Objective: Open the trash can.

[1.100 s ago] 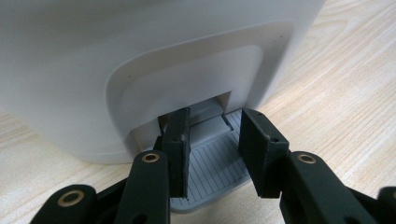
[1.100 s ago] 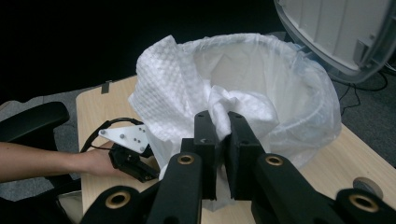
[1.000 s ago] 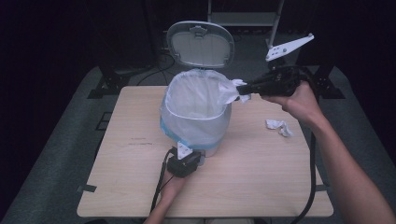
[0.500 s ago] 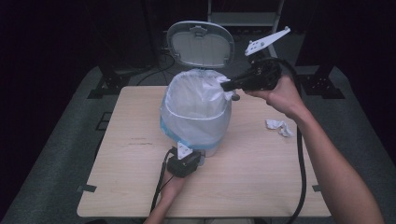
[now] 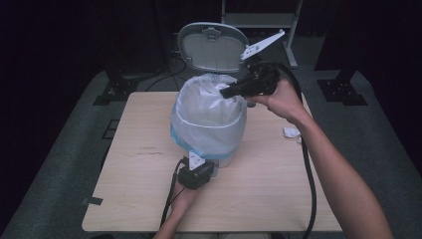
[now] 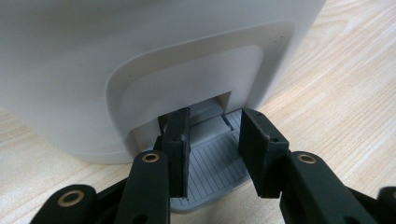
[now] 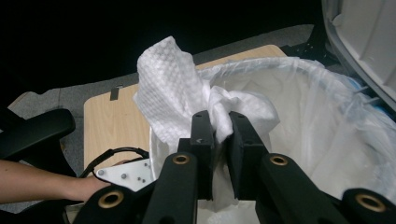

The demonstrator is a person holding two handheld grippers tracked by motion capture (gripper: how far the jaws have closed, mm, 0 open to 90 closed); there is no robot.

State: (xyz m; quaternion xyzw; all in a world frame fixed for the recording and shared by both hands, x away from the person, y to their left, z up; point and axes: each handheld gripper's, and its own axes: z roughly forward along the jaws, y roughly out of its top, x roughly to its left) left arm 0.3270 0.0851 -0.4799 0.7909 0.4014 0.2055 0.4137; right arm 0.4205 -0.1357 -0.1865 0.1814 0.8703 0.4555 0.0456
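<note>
My left gripper [image 5: 196, 174], jaws nearly closed, presses the ribbed grey pedal [image 6: 212, 163] so the bin's lid [image 5: 213, 47] stands open. My right gripper [image 7: 218, 133], jaws just easing apart, holds a crumpled, embossed paper towel [image 7: 173, 79] above the thin, translucent plastic liner [image 5: 209, 134].

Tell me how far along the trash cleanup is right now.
Done: the white pedal bin stands open, lid up, with the left gripper pressing on its grey ribbed pedal. In hand: the right gripper holds a crumpled white paper towel over the clear plastic liner, jaws just starting to open. Left: one more crumpled white paper scrap on the wooden table.
</note>
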